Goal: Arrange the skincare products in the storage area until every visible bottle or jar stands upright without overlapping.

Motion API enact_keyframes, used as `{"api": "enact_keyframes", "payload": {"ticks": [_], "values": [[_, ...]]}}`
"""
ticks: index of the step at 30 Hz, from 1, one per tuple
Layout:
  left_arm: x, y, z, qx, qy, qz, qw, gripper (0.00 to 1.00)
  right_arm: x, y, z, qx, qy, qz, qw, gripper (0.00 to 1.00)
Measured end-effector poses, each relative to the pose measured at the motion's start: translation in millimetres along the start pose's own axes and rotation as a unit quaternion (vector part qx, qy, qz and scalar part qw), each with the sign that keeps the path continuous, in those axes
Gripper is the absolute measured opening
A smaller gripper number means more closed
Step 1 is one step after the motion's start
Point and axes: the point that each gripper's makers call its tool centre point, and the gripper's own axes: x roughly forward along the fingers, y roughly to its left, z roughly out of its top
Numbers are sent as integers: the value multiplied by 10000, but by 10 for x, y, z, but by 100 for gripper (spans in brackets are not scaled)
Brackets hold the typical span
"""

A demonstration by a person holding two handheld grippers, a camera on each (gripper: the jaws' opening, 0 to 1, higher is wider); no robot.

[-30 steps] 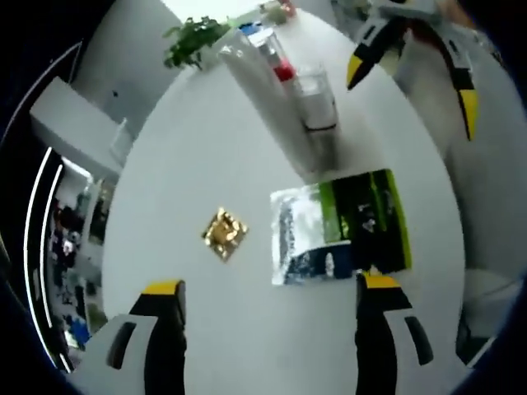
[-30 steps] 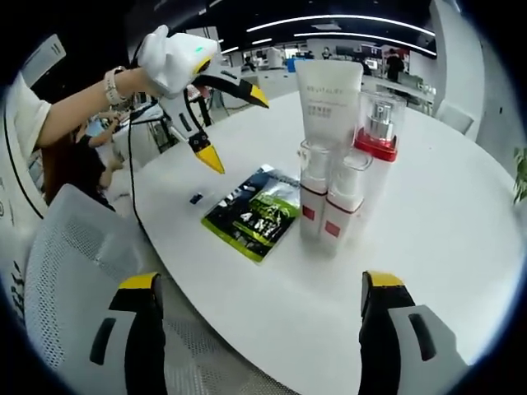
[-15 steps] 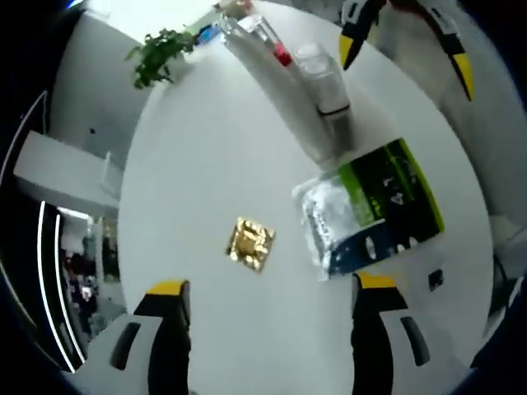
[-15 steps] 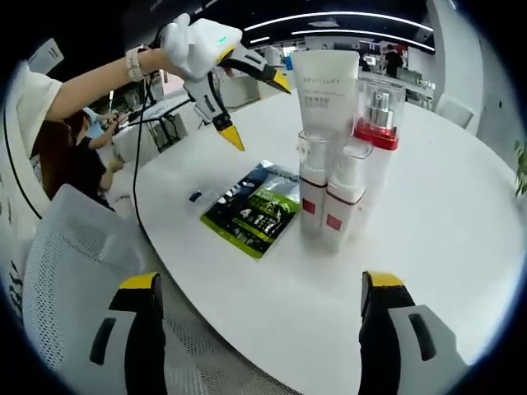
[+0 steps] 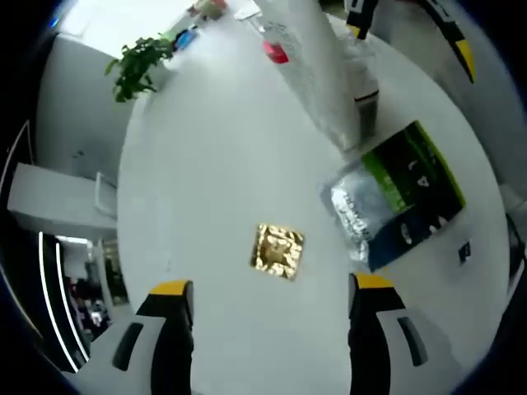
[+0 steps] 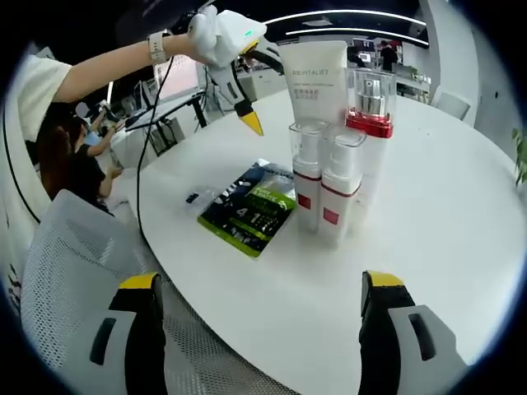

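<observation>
White round desk [image 6: 445, 206] bearing upright white tube [image 6: 315, 86], pump bottles [image 6: 333, 193] clustered just beside it, flat green sachet [image 6: 249, 210], gold packet [image 5: 278, 251]; left tongs [image 6: 251, 86] and right tongs [image 6: 259, 284] both wide, empty.

A round white table [image 6: 445, 214] holds standing bottles [image 6: 333, 193], a flat green packet [image 6: 251, 210] and a small gold packet [image 5: 278, 251].

The left gripper [image 6: 254, 97] is held high on an outstretched arm [image 6: 107, 70], jaws parted and holding nothing, tips angled downward. The right gripper [image 6: 259, 309] sits low in its own view, jaws spread wide apart and holding nothing.
</observation>
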Motion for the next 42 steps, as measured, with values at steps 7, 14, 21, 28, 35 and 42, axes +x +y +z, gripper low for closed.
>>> {"api": "enact_keyframes", "payload": {"ticks": [7, 14, 21, 28, 35, 42], "values": [[212, 21, 78, 274, -19, -307, 9992, 72, 3, -55, -10, 98, -47, -44, 9999, 100], [399, -46, 111, 268, -161, -715, 9970, 68, 26, -57, -1, 191, -94, -12, 9998, 100], [659, -20, 33, 386, -158, -1051, 9936, 60, 26, -129, 74, 298, -247, -88, 9992, 100], [740, -91, 18, 655, -140, -1453, 9871, 58, 29, -141, 77, 315, -247, -116, 9991, 100], [861, -134, -30, 535, -94, -1860, 9811, 53, 31, -162, 57, 269, -191, -154, 9993, 100], [896, -117, -41, 715, -168, -2072, 9755, 54, 28, -177, 59, 320, -202, -166, 9991, 100]]}}
